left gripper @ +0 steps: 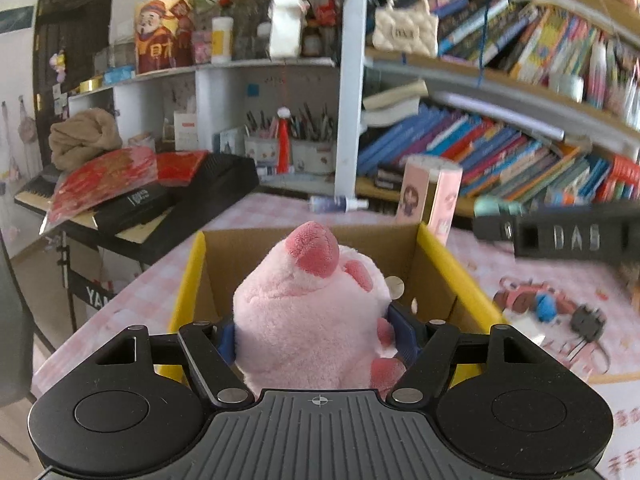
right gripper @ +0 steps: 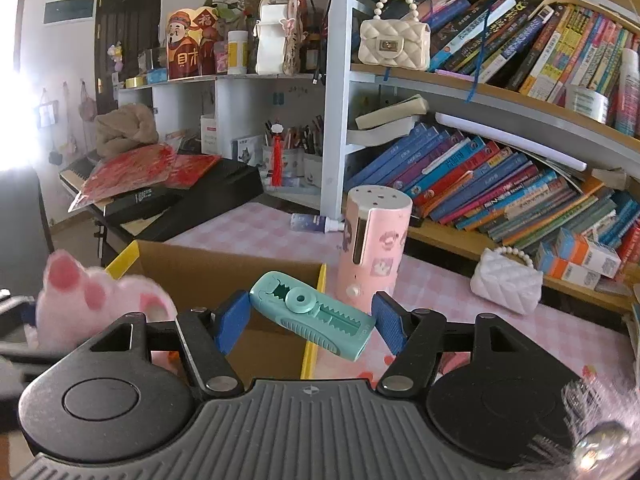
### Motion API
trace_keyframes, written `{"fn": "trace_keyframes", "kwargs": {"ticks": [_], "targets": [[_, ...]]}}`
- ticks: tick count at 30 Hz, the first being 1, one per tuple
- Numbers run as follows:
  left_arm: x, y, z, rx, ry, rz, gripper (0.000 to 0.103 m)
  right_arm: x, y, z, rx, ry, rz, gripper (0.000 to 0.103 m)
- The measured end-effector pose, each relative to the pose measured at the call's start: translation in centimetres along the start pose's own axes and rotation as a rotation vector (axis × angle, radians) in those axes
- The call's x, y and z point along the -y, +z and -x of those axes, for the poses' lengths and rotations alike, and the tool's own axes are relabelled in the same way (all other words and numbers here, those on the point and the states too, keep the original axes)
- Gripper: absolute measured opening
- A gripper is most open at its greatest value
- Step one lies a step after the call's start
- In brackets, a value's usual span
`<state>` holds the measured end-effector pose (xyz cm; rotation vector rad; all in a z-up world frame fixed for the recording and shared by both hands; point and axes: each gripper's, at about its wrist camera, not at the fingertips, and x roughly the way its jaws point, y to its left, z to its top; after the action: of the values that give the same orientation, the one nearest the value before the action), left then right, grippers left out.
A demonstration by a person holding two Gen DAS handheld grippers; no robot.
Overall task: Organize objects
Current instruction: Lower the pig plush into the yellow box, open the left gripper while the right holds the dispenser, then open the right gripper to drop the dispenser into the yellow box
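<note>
A cardboard box (left gripper: 436,280) is sitting open on the pink-checked bench (right gripper: 256,236). Above the box, the left gripper (left gripper: 316,332) is holding a pink plush (left gripper: 312,312), jaws part open and pressing its sides. At the box's right edge, the right gripper (right gripper: 310,322) is clamping a teal tape dispenser (right gripper: 314,314) between part-open jaws. Behind the box, a pink cylinder (right gripper: 374,248) is standing upright.

Pink plush (left gripper: 312,312) hides box (left gripper: 448,264) interior, 6 o'clock. Right gripper (left gripper: 560,236) blurred, cut off at 3 o'clock. Book spines (left gripper: 560,48) unreadable.
</note>
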<state>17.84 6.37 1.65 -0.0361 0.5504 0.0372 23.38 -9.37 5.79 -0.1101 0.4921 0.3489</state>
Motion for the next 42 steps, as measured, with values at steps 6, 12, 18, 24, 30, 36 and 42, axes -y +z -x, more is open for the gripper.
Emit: {"fn": "trace_keyframes", "kwargs": {"ticks": [6,12,18,24,30,36,42], "targets": [[0.8,-0.7,-2.3,-0.064,0.017,-0.057,0.073,-0.3,0.6,-2.4,-0.017,0.042,0.019,0.065],[0.9,-1.2,-3.9,-0.125,0.026,-0.064,0.073,-1.4,0.4,-4.7,-0.06,0.092,0.057,0.065],[0.9,-2.0,-4.9,-0.181,0.037,-0.061,0.075,-2.4,-0.1,-6.4,-0.102,0.124,0.097,0.065],[0.8,-2.0,-4.7,-0.17,0.047,-0.05,0.081,-3.1,-0.5,-7.9,-0.145,0.15,0.13,0.065],[1.4,-2.1,-2.3,-0.072,0.033,-0.085,0.094,-3.7,-0.4,-9.1,-0.176,0.172,0.158,0.065],[1.7,-2.1,-0.2,0.001,0.038,-0.099,0.095,-4.5,-0.1,-10.9,-0.243,0.193,0.189,0.065],[1.2,-2.3,1.5,0.034,0.058,-0.069,0.097,-5.1,-0.6,-12.7,-0.341,0.211,0.23,0.065]]}}
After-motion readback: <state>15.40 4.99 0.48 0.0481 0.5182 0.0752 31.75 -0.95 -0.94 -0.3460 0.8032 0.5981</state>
